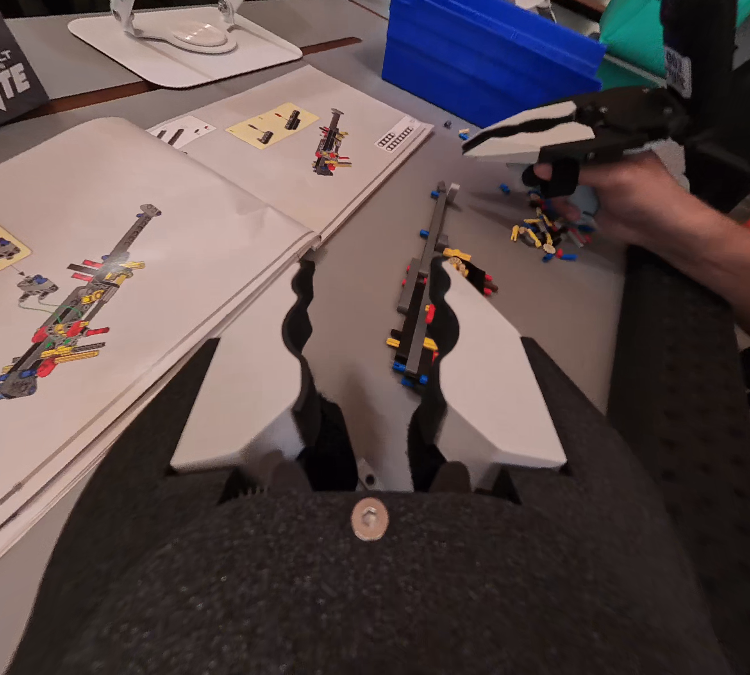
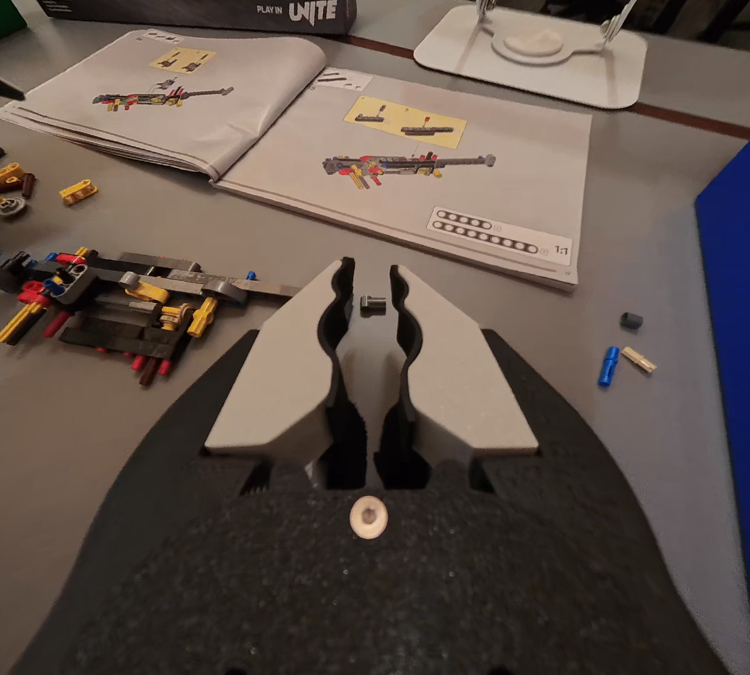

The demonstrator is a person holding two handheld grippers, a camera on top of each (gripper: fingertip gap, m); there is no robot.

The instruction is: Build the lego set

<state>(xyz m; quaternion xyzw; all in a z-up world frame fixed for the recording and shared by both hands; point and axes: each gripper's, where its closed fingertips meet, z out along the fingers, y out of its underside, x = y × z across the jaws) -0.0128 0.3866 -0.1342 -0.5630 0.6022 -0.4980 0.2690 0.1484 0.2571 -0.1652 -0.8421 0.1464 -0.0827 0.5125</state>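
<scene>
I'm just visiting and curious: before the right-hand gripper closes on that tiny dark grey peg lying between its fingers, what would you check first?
1. Right gripper open with a gap: ok.
2. Small dark grey plastic peg sits between the fingertips: ok.
3. Peg lies apart from the long grey-and-black partly built model: ok.
4. Whether the fingertips are low enough to reach the peg on the grey table: cannot tell.
5. Left gripper open, holding nothing, near the model: ok.
6. Open white instruction booklet visible: ok.

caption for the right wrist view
Open right gripper lined up on a small dark grey connector beside the lego assembly.
</scene>
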